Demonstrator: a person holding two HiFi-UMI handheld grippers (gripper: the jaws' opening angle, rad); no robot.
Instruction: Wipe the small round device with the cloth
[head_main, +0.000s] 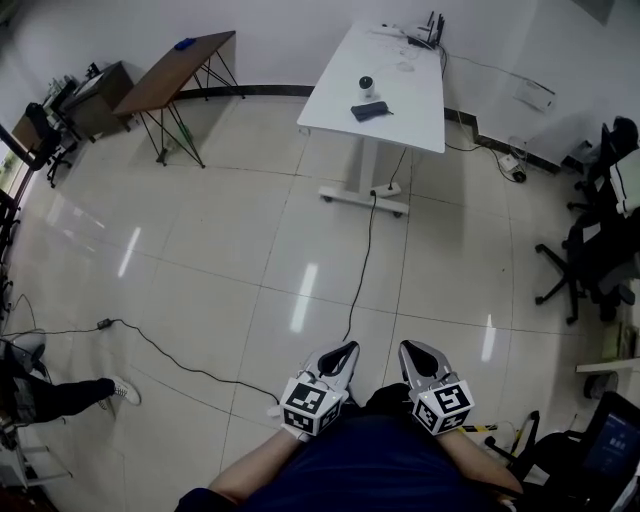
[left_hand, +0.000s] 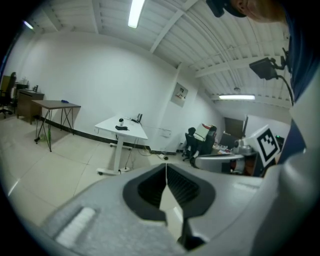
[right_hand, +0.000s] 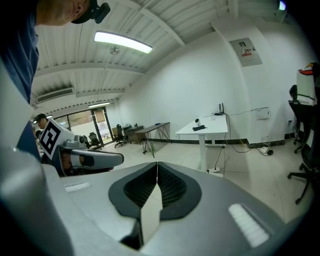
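Standing well apart from the white desk (head_main: 415, 105), where the small round device (head_main: 366, 84) sits just beside the dark cloth (head_main: 369, 110), the left gripper (head_main: 345, 352) and right gripper (head_main: 415, 350) are both pressed shut and empty, so arriving unopened could shove the cloth or topple the device.

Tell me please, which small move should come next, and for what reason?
Probably step toward the white table: the small round device and the dark cloth lie there, far ahead, while the left gripper and right gripper are shut, empty, close to the body.
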